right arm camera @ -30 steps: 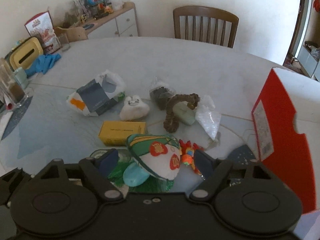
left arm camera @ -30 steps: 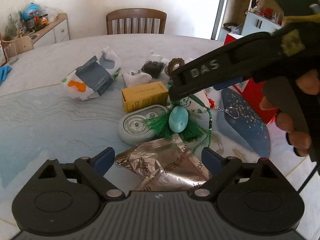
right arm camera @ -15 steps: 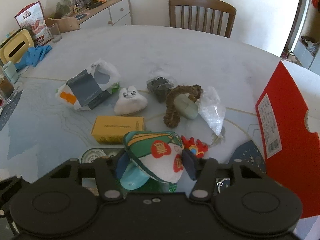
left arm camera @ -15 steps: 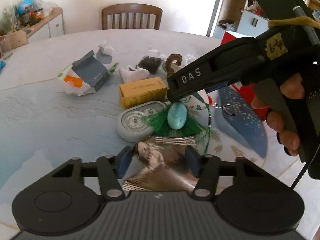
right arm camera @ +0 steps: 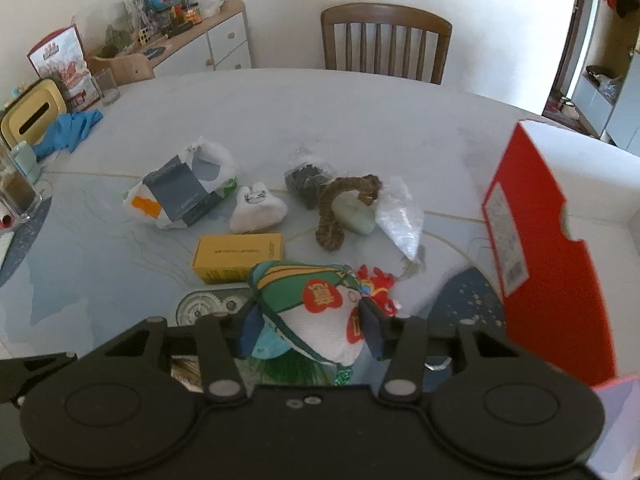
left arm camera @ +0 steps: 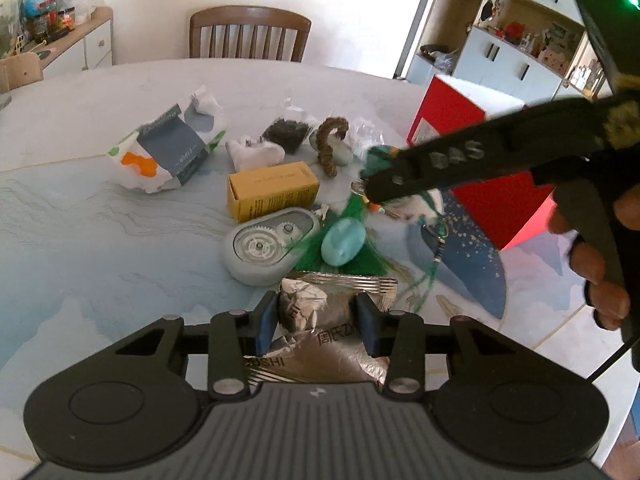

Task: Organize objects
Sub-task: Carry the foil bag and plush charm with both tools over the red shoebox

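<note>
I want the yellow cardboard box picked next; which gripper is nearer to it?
Right. The right gripper, shut on the stuffed pouch, hangs beside the yellow cardboard box. The left gripper clamps the foil packet further off.

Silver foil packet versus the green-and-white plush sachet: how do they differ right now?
The silver foil packet is crinkled, metallic and flat; the plush sachet is soft, puffy fabric with red patches. The packet sits in the left gripper, the sachet in the right gripper. Shared: both are pinched between blue fingers that have just been closing.
</note>
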